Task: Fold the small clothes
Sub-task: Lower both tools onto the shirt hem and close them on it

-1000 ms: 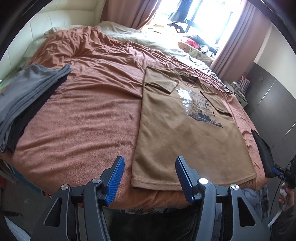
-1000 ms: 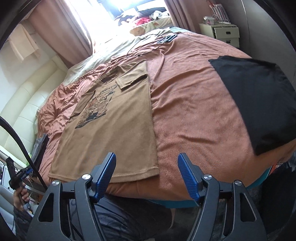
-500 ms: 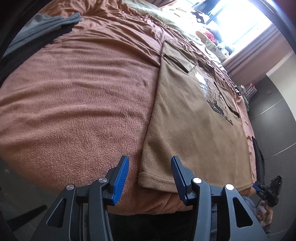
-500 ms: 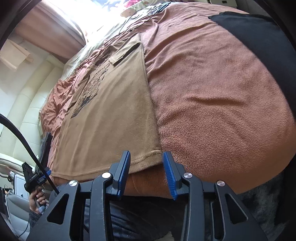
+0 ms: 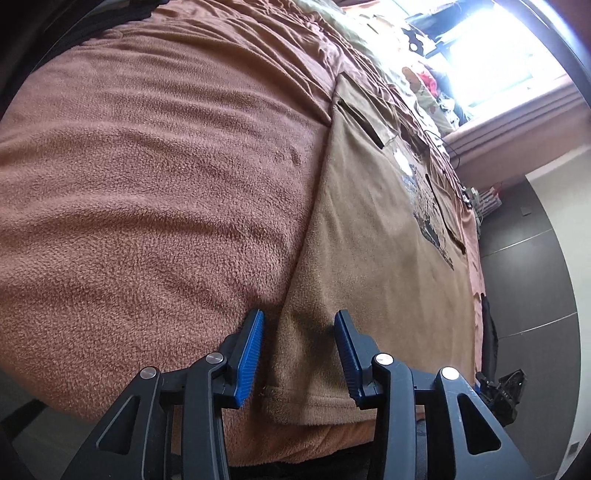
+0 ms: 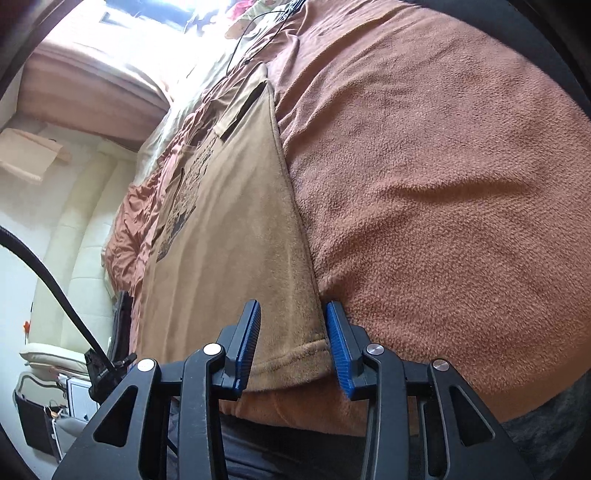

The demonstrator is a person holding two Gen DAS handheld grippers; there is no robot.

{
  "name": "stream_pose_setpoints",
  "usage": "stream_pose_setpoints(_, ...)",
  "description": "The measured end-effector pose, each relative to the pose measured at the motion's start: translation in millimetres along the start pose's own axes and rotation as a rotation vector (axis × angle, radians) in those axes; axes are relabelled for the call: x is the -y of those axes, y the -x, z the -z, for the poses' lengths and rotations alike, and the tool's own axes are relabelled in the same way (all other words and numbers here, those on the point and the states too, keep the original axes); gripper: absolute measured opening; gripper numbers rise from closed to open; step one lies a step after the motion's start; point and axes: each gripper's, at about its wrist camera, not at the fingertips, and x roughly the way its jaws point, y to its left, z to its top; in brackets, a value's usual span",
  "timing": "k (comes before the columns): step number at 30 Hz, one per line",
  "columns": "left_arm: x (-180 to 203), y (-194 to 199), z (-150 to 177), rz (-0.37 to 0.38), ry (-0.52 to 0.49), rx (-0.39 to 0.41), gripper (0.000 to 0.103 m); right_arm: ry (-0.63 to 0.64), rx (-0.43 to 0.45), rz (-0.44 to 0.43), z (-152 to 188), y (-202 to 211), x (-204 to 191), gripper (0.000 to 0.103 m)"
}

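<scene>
Tan t-shirt (image 5: pixel 376 258) lies flat on a rust-brown fleece blanket (image 5: pixel 147 184) covering the bed, hem at the near edge, sleeves folded in, dark print (image 5: pixel 428 218) on the chest; left gripper (image 5: pixel 300 354) sits low at the shirt's near-left hem corner, jaws partly open and straddling the corner, blue pads (image 5: pixel 251 354) either side of the cloth, not pinched on it; left pad is over bare blanket, right pad over the shirt; right gripper (image 6: pixel 291 345) is at the near-right hem corner (image 6: pixel 314 354), jaws part open with a narrower gap, pads flanking the side edge; cannot tell whether the pads touch the fabric, nothing lifted.

Around: in the left view, crumpled pale bedding (image 5: pixel 354 22) beyond the blanket, a bright window (image 5: pixel 487 44) with pinkish curtain (image 5: pixel 517 122), dark wall panels (image 5: pixel 528 280) on the right, a black garment (image 5: pixel 489 332) hanging off the far-right bed edge; in the right view, a cream padded headboard (image 6: pixel 74 258) at left, a black cable (image 6: pixel 48 280) arcing down to the other gripper (image 6: pixel 107 369), a thin black cord (image 6: pixel 255 37) across the pale bedding; blanket right of the shirt is bare fleece; nothing lies on the hem corners.
</scene>
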Motion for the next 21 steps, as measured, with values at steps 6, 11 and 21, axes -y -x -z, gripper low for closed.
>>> stream_pose_setpoints(6, 2, -5, -3, 0.021, 0.008, -0.003, 0.04, 0.001, -0.003, -0.026, 3, -4, 5, 0.035)
stream_pose_setpoints(11, -2, 0, 9, 0.071, 0.017, -0.026, 0.038, -0.028, -0.012, -0.099, 17, 3, 22, 0.035)
stream_pose_setpoints(21, -16, 9, 25, 0.192, 0.141, -0.023, 0.036, -0.087, 0.02, -0.156, 25, 0, 43, 0.035)
